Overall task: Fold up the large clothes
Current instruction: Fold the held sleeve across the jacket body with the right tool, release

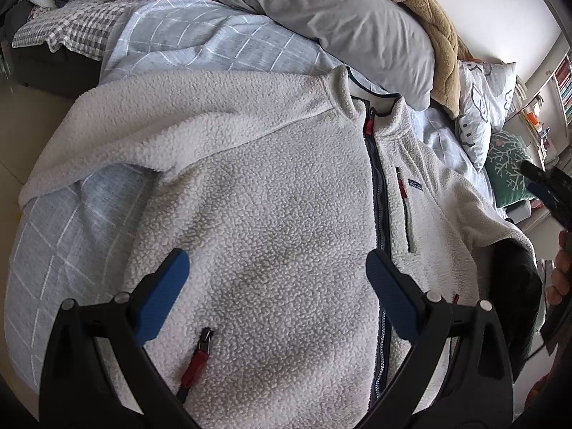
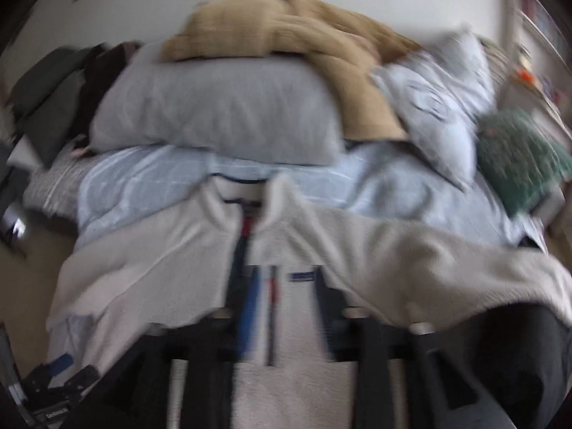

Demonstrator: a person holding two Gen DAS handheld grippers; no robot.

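Observation:
A white fleece jacket (image 1: 286, 196) lies front up on the bed, its navy zip (image 1: 379, 186) closed and its collar toward the pillows. One sleeve (image 1: 161, 118) is spread out to the left. My left gripper (image 1: 277, 286) hovers open over the jacket's lower front, with blue pads (image 1: 168, 293) apart and nothing between them. In the blurred right wrist view, my right gripper (image 2: 286, 304) stands partly open above the jacket's chest (image 2: 296, 375), beside the zip. Its fingers (image 2: 250, 307) grip nothing. The other sleeve (image 2: 429, 261) stretches right. The right gripper (image 1: 550, 193) also shows at the left wrist view's right edge.
A blue checked sheet (image 1: 178, 39) covers the bed. A grey pillow (image 1: 321, 10), tan blanket (image 1: 429, 28), printed pillow (image 1: 479, 114) and green cushion (image 1: 507, 168) pile up behind the jacket. A dark garment (image 1: 514, 286) lies at the right edge. Floor (image 1: 35, 82) is at left.

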